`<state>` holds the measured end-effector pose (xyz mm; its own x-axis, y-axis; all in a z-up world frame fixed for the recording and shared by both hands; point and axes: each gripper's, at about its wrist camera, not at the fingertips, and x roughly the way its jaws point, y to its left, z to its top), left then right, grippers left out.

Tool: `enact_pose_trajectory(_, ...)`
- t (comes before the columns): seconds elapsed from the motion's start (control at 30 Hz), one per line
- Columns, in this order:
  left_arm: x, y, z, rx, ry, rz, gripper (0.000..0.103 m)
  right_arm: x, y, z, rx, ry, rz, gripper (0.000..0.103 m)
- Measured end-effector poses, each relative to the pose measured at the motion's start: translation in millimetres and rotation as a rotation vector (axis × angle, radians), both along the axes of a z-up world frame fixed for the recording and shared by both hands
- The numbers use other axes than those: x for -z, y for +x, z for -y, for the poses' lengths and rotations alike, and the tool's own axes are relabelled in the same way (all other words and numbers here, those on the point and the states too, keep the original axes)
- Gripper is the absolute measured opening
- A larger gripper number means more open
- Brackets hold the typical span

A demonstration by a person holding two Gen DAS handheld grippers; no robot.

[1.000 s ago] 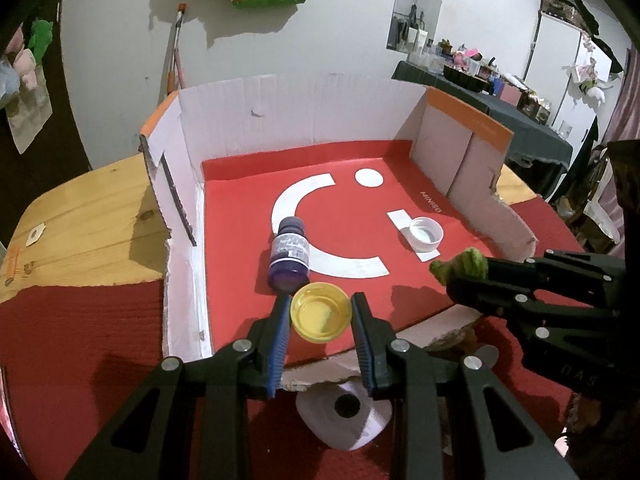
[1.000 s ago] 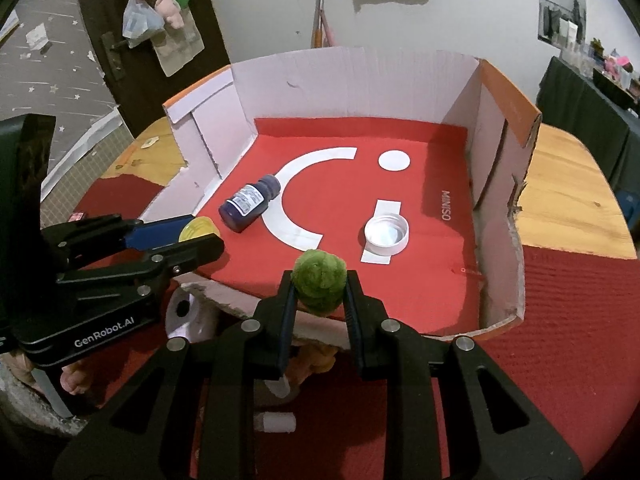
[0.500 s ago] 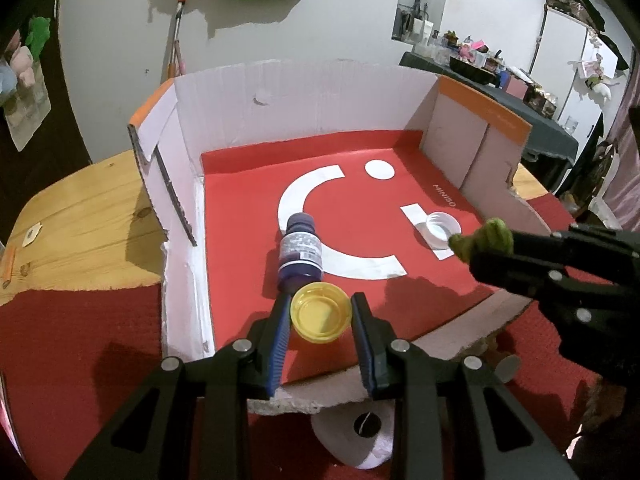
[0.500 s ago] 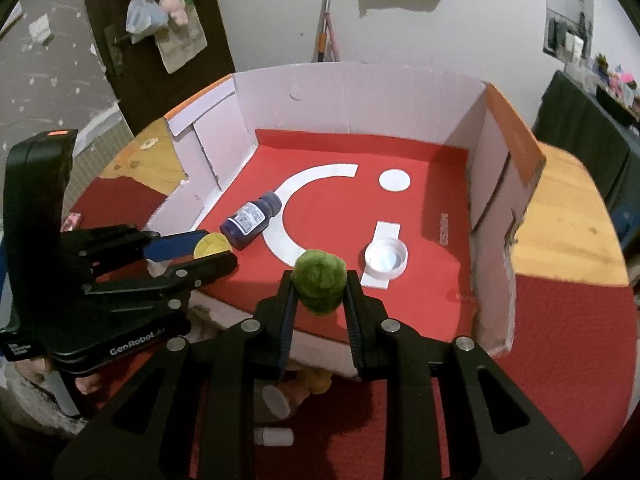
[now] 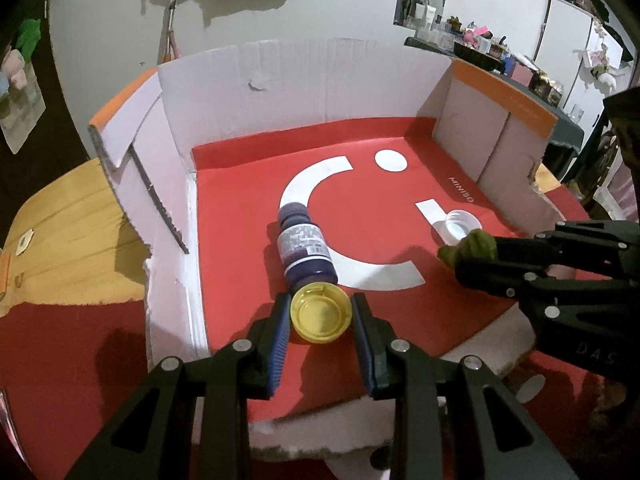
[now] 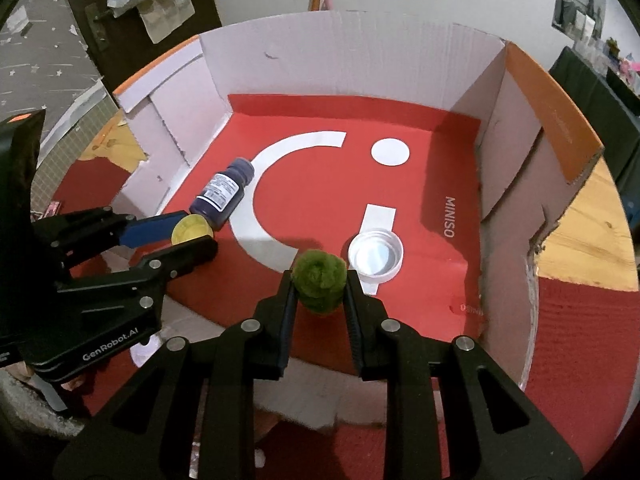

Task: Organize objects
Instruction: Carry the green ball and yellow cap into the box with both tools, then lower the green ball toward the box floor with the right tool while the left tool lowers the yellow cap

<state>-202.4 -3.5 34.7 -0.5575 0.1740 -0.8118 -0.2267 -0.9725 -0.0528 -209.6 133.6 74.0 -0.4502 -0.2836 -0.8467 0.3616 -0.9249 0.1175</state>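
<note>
My left gripper is shut on a yellow lid, held over the front of the open cardboard box with a red floor. It shows in the right wrist view too. My right gripper is shut on a fuzzy green ball and holds it over the box's front edge; the ball also shows in the left wrist view. A dark blue bottle lies on its side on the box floor just beyond the yellow lid. A white lid lies open side up right of the green ball.
The box stands on a wooden table partly covered by red cloth. Its front wall is folded down. A white tape roll lies on the cloth in front of the box. A cluttered dark table stands behind on the right.
Both grippers have moved forward and lower over the box's front part, each still holding its object. The yellow lid now sits close to the bottle's base.
</note>
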Motion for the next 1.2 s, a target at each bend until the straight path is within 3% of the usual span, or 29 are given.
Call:
enact_pose_trajectory(0.27,3.2,-10.6,0.7,-0.010,-0.002,0.006,0.032,8.7,-11.1,-8.5,0.019,-0.004,0.013,0.022)
enact_pose_trajectory(0.67,7.4,-25.0,0.4,-0.053,-0.013,-0.028,0.032,8.4,-19.3,-17.2,0.084,0.034,-0.080,0.022)
enact_pose_trajectory(1.2,8.5,-26.4,-0.3,-0.059,-0.012,-0.030,0.032,13.9,-20.0,-22.1,0.095,0.000,-0.068,0.022)
